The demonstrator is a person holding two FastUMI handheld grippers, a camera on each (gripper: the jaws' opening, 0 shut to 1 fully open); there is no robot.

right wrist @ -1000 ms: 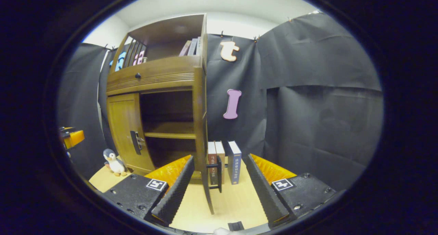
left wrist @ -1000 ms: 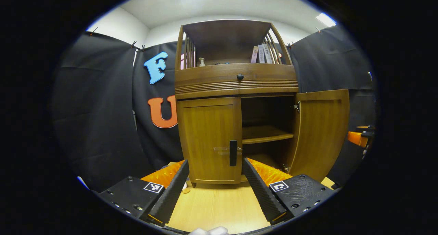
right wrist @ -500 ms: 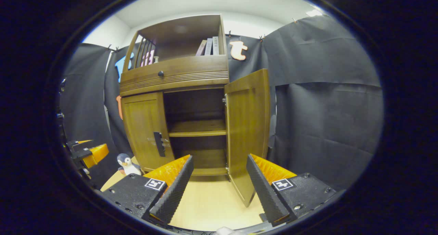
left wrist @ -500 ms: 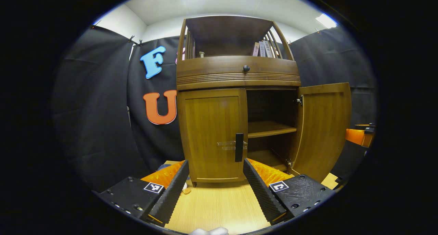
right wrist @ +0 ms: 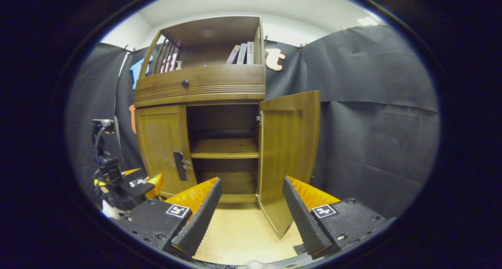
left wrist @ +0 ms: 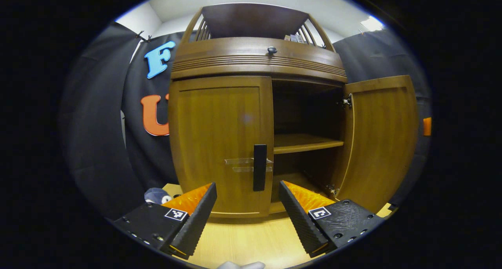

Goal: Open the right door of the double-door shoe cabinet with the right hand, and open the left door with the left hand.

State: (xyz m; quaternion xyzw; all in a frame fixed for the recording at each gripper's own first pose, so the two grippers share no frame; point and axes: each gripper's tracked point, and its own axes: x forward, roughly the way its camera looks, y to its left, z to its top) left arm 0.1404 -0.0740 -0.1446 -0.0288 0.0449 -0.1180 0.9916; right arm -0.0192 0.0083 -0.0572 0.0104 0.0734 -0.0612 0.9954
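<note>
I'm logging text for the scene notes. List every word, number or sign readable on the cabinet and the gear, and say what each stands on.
Nothing can be quoted as it reads.
Books on the cabinet's top shelf: spine print too small to read.
Square markers on the left gripper and the right gripper: coded patterns, no words.
Cabinet doors and drawer front: no text.

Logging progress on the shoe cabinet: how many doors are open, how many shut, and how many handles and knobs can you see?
Open doors: 1, the right door
Shut doors: 1, the left door
Black bar handles: 1, on the left door
Round knobs: 1, on the drawer
Total: 2 doors, 2 pulls
</note>
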